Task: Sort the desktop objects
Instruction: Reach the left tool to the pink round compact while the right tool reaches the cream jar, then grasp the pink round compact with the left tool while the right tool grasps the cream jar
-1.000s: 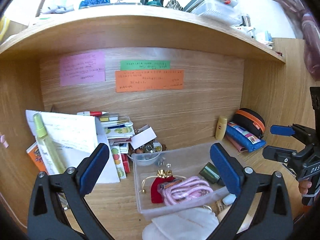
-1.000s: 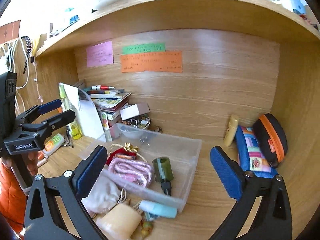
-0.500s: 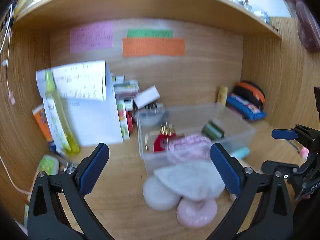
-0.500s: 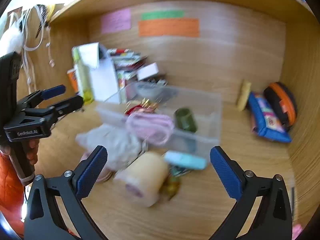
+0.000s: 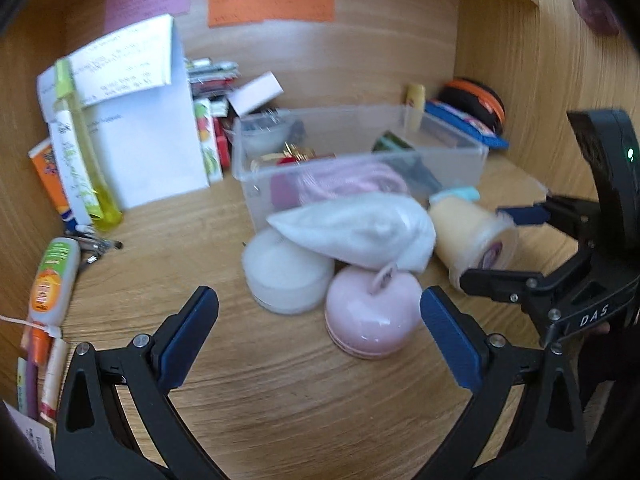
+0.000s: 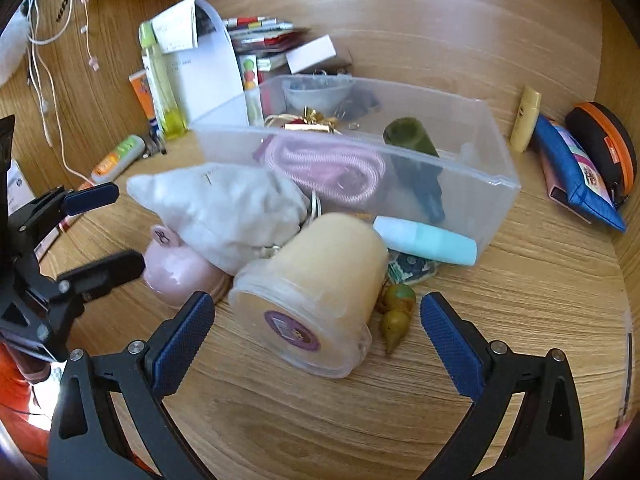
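In the left wrist view, the left gripper is spread wide and empty above the desk, a pink round case just ahead between its fingers. A white pouch lies on it, before the clear bin near the desk's back edge.

In the right wrist view, the right gripper gapes wide, empty, with a toppled cream jar between its fingers.

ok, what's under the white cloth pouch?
The white cloth pouch lies on a pink round case and a white round case. Its drawstring drapes over the pink one. Their covered tops are hidden.
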{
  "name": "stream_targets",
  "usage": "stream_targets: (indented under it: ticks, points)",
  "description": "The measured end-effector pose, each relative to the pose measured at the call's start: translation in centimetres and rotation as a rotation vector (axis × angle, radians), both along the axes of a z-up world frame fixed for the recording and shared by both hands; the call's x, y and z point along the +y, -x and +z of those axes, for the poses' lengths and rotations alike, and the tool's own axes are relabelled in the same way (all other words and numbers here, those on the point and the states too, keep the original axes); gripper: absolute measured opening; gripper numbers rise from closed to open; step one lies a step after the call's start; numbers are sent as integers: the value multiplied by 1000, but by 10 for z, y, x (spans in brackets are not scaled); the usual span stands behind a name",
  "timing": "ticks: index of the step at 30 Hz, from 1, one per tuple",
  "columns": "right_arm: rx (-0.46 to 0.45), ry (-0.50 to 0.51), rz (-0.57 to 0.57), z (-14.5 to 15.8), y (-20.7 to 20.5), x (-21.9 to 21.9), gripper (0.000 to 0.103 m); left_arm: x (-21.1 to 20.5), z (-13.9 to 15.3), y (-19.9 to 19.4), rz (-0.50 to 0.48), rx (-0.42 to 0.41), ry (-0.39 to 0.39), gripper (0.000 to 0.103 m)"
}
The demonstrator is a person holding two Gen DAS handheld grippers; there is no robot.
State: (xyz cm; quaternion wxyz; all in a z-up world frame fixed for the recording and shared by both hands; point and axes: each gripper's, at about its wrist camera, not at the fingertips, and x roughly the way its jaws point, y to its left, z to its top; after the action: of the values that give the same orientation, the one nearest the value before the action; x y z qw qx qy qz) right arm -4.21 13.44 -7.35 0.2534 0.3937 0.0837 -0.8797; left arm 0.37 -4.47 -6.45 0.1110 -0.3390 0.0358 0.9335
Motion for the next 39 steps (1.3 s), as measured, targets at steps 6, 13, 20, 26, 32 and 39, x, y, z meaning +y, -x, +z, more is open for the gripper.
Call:
stream_targets:
  ticks: [6,13,20,26,32,39]
  points:
    - [-21,-47,18,-6,2,-8,102,10,-12,12,-31,-70,3,102]
    - [-8,-72,15,-8,11,-13,100,17,-20,18,-40,-96,19,102]
    - [-6,-70,26,-12,16,-13,91,31,-24,17,-62,-91,63,102]
    - [21,-49,53,-6,6,-2,78,35,-27,27,-60,-129,59,100]
    - [-1,12,61,-3,-2,17,67,37,-32,30,-48,-168,53,76]
    - [-21,74,48,-6,-8,38,67,43,-32,31,-1,-158,36,63]
